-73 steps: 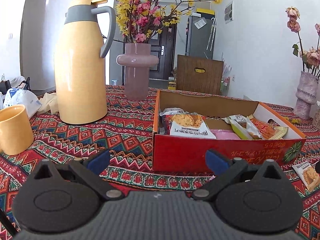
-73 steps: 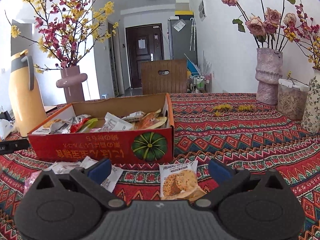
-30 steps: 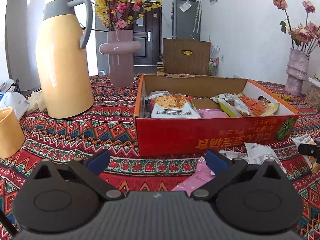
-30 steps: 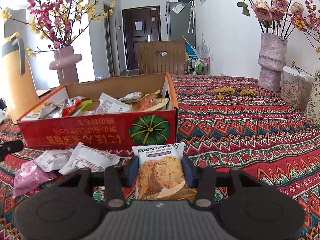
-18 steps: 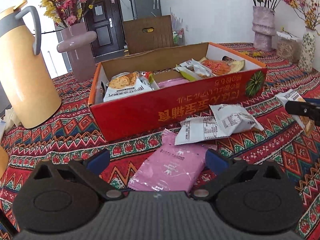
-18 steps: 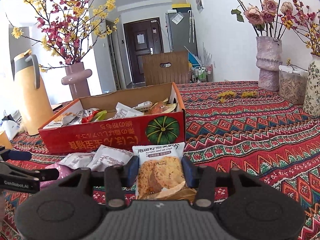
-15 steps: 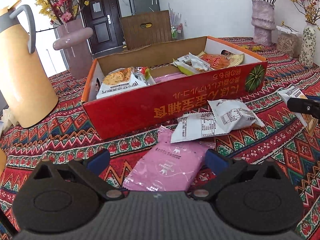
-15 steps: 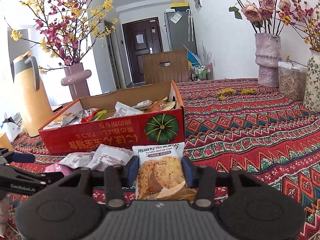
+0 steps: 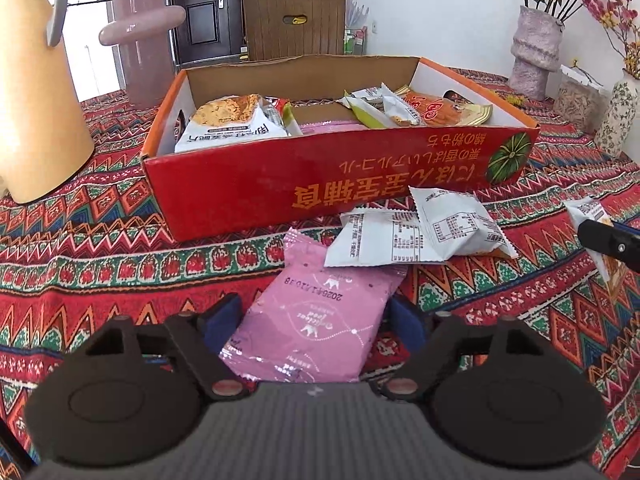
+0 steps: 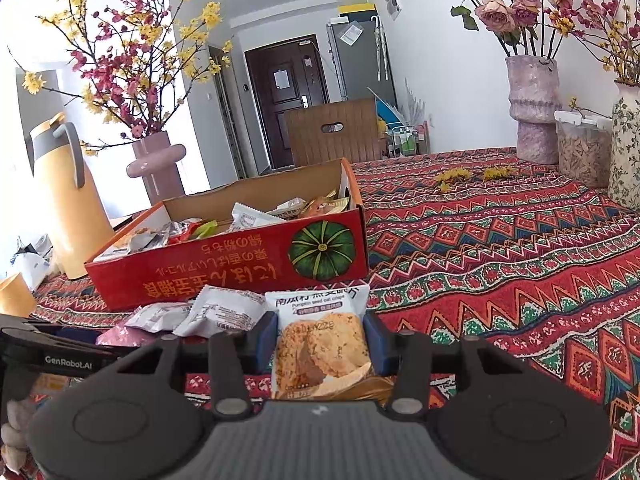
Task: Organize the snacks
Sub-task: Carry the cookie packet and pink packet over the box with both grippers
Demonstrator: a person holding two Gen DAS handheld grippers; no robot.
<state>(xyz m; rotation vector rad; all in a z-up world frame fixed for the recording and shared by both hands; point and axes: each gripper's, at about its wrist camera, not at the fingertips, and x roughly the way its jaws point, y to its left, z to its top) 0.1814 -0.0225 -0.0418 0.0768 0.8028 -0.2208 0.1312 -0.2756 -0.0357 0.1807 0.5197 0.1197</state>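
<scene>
My left fingers (image 9: 316,320) have just been closing around the pink snack packet (image 9: 320,312), which lies flat on the patterned cloth of the desk (image 9: 80,264) near its front edge; the blue pads sit just beside the packet's two long sides, and I cannot tell whether they press on it yet. My right fingers (image 10: 320,338) are clamped on a pumpkin-seed crisp packet (image 10: 320,340), held upright between the pads above the cloth. Just past the pink packet, two white snack packets (image 9: 416,232) overlap each other, one resting on the pink packet's far corner, both close against the front wall of the red cardboard box (image 9: 320,188). Inside the box lie more snacks, among them a second crisp packet (image 9: 232,120) at its left end. Beyond the box's left end stand a yellow thermos jug (image 9: 36,92) and a pink vase (image 9: 144,40).
</scene>
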